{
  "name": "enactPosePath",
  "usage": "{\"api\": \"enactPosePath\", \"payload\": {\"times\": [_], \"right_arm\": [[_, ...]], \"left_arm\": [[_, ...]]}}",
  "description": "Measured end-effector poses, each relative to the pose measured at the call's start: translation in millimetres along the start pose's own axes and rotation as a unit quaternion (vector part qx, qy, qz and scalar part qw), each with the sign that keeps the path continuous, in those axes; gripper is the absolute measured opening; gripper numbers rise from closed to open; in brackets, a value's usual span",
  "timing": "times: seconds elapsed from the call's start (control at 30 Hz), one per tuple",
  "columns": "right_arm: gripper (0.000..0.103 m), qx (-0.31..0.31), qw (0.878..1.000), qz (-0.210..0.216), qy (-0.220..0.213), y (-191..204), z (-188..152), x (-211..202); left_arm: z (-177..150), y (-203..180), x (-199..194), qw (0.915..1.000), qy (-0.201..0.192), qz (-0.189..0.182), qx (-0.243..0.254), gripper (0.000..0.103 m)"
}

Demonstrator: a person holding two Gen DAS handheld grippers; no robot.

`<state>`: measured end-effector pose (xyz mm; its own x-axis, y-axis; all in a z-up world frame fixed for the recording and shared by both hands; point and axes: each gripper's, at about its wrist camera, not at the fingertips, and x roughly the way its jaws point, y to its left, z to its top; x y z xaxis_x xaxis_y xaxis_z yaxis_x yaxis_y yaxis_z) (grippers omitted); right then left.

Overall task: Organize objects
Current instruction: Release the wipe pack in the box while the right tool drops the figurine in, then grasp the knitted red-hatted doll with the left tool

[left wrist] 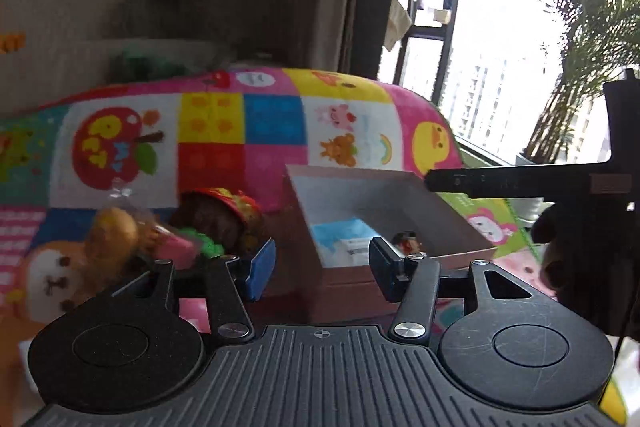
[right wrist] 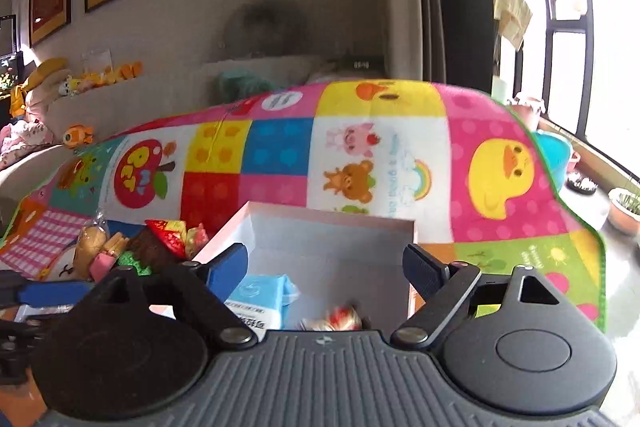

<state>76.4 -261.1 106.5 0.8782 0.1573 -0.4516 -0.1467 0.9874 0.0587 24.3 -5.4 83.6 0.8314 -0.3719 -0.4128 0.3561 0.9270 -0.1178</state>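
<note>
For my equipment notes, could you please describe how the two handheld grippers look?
Both the left gripper and right gripper share one design: ribbed dark-grey body, two round black discs, black link arms with silver pivot bolts, and blue-faced fingers.

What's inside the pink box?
Inside the pink box lies a blue tissue pack and a small red-and-gold wrapped thing. The right hand-held gripper hides the box's near part, so anything there cannot be seen.
</note>
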Motion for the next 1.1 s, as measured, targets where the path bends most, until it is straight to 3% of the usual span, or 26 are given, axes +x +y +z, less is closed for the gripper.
{"api": "enactPosePath", "payload": {"times": [0.2,0.3,0.37,0.47,0.53,0.6,0.63,0.77,0.83,0.97,1.03,1.1], "right_arm": [[0.086,-0.017,0.999,0.03,0.024,33.9,-29.2,-11.0],[0.086,-0.034,0.998,0.04,0.03,43.8,-39.7,-23.2],[0.086,-0.04,0.998,0.043,0.029,44.3,-44.0,-32.6],[0.088,-0.036,0.998,0.049,0.026,36.1,-49.8,-45.1],[0.092,-0.029,0.998,0.051,0.027,27.9,-53.6,-50.4],[0.1,-0.02,0.998,0.051,0.027,20.7,-58.6,-53.6],[0.1,-0.017,0.998,0.053,0.026,17.8,-61.3,-54.8],[0.1,-0.007,0.998,0.055,0.026,13.1,-70.5,-56.7],[0.1,-0.01,0.998,0.056,0.026,14.8,-74.3,-58.9],[0.1,-0.012,0.997,0.067,0.032,27.7,-78.6,-60.6],[0.1,-0.018,0.996,0.083,0.041,41.1,-80.6,-57.2],[0.1,-0.031,0.993,0.099,0.054,60.9,-80.7,-50.7]], "left_arm": [[25.9,42.9,35.0,0.9982,0.023,0.05,0.023,0.057],[47.7,54.4,82.5,0.995,0.077,0.04,0.049,0.057],[56.0,59.0,122.5,0.9859,0.145,0.04,0.072,0.057],[52.9,59.2,169.2,0.9645,0.223,0.061,0.127,0.058],[48.7,56.6,190.1,0.9494,0.255,0.081,0.165,0.069],[43.3,60.9,205.1,0.9404,0.274,0.098,0.175,0.064],[41.4,66.2,210.3,0.9401,0.283,0.103,0.161,0.061],[46.5,83.8,199.5,0.9573,0.263,0.093,0.074,0.053],[53.8,83.6,173.8,0.969,0.233,0.067,0.05,0.052],[73.5,70.8,79.9,0.9929,0.118,-0.012,0.011,0.052],[77.3,67.2,29.3,0.9965,0.07,-0.045,-0.011,0.052],[73.1,63.9,-15.1,0.9975,0.044,-0.05,-0.024,0.052]]}}
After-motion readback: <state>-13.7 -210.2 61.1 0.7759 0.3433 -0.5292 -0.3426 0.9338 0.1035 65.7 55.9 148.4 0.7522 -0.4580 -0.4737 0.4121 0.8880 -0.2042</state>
